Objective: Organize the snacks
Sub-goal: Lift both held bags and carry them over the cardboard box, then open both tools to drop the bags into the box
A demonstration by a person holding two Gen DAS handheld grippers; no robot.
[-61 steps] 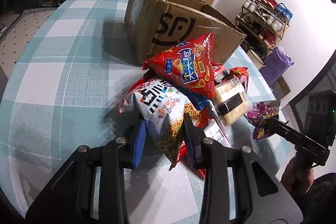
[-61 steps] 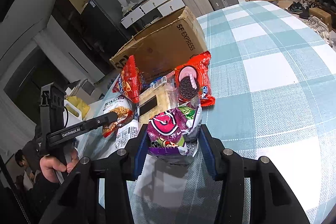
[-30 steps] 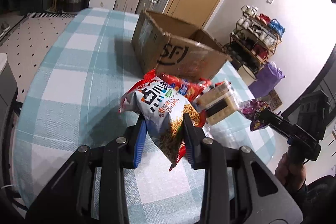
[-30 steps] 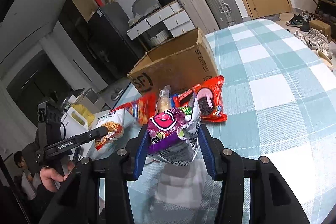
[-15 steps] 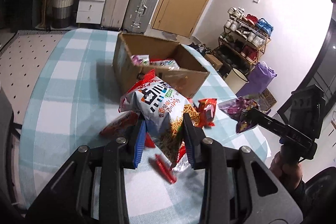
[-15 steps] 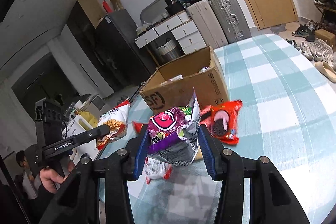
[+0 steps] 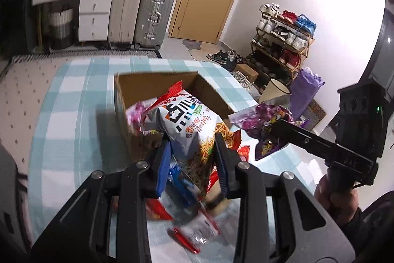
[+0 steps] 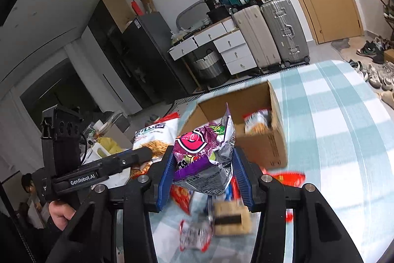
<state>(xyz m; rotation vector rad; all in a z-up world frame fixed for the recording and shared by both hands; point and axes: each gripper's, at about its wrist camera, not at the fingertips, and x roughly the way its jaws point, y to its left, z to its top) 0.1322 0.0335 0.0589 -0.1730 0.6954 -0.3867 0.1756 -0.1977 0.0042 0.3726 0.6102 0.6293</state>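
now noodle bag (image 7: 189, 125) upright, lengthwise vertical

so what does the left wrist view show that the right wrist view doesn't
Only the left wrist view: the shoe rack and purple bag by the wall. Only the right wrist view: the black cabinet and a cracker pack on the checked tablecloth. Both: the cardboard box, the white noodle-snack bag in the left gripper, the purple snack bag in the right gripper, the suitcases.
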